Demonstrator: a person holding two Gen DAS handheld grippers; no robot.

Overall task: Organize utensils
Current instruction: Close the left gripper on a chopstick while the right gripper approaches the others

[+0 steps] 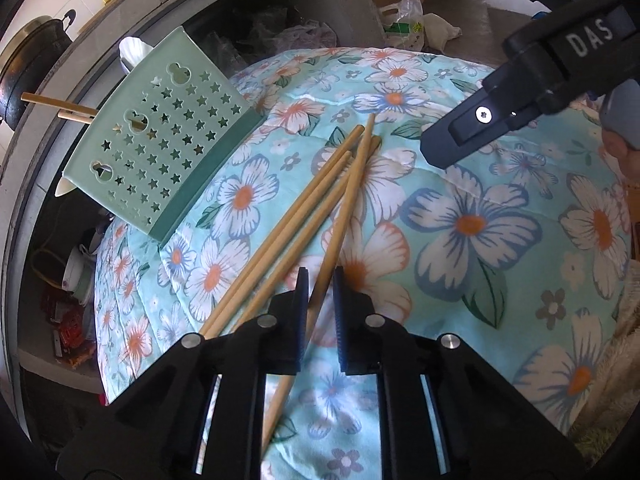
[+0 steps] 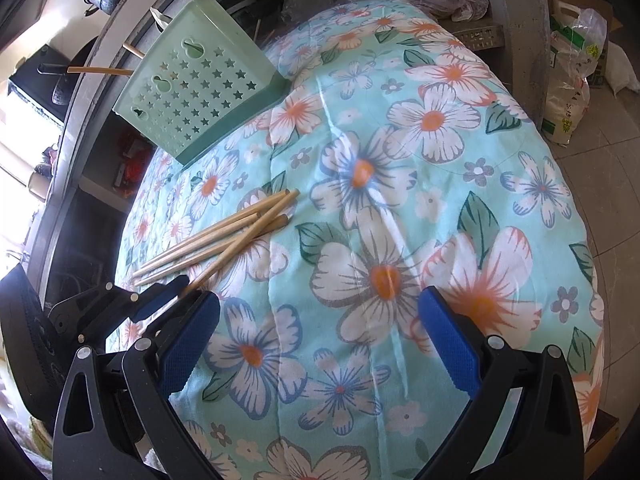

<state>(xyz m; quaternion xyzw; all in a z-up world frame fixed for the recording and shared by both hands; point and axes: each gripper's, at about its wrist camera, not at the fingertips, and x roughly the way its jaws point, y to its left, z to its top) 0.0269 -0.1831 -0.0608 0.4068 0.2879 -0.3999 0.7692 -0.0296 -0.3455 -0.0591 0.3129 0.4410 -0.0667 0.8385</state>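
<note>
Several bamboo chopsticks (image 1: 288, 216) (image 2: 224, 236) lie fanned on the floral cloth (image 1: 460, 280) (image 2: 360, 168). One chopstick (image 1: 352, 184) crosses over the others and runs between the pads of my left gripper (image 1: 321, 308) (image 2: 188, 290), which is shut on its near part. A pale green utensil holder (image 1: 160, 148) (image 2: 196, 88) with star holes stands tilted at the table's far left edge, and chopstick ends (image 1: 60, 108) (image 2: 100, 70) poke out of its mouth. My right gripper (image 2: 320, 340) (image 1: 440, 148) hovers over the cloth to the right of the chopsticks, open and holding nothing.
A black pot (image 1: 28, 60) sits on the counter behind the holder. Plastic bags (image 1: 404, 20) (image 2: 572, 80) and a cardboard box stand on the floor beyond the table. The cloth drops off at the left edge, with clutter (image 1: 72, 320) below.
</note>
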